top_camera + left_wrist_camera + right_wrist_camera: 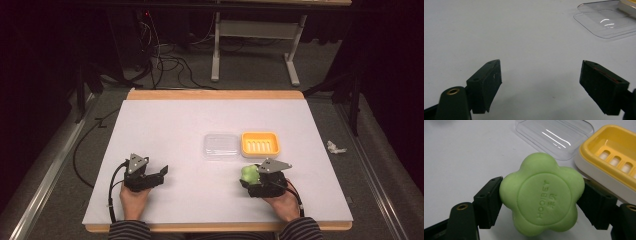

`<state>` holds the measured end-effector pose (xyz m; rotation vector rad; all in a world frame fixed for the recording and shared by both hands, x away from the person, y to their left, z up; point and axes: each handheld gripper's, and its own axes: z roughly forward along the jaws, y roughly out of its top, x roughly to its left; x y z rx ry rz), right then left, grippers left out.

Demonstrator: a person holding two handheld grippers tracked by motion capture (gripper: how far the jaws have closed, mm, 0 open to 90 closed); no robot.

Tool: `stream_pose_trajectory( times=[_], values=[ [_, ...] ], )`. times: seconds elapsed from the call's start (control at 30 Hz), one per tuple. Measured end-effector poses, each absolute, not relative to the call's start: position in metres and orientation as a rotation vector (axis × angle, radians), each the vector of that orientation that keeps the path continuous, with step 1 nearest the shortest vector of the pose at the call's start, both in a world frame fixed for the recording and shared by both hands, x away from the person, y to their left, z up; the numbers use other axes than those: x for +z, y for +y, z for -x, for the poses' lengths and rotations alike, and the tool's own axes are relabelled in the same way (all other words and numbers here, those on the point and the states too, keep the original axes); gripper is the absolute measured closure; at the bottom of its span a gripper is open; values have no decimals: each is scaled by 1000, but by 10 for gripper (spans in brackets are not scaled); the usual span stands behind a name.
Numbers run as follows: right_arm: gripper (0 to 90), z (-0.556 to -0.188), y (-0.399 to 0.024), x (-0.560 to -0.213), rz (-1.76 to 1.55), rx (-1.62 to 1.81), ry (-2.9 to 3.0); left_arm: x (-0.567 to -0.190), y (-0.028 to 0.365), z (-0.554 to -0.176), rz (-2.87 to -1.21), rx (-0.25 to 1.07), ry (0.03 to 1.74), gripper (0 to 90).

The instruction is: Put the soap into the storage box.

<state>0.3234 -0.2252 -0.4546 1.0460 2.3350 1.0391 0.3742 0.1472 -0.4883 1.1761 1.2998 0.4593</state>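
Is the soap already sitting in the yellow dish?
No, the green soap is clamped between the right tongs, beside the yellow dish, whose slotted tray is bare.

Pale green flower-shaped soap stamped with lettering; yellow soap dish on a white base; clear lid; black tongs; white bench edged in wood; striped sleeves.
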Motion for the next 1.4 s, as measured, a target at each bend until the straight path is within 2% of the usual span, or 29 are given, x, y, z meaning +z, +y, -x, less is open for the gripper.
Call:
stream_pose_trajectory(
  times=[1.0,1.4],
  values=[
    [258,-336,-271,-420,-1167,1106,2210,-489,146,-374,-1190,470,1299,186],
    [258,-352,-289,-408,-1218,1121,2162,-489,147,-375,-1189,463,1301,183]
  ],
)
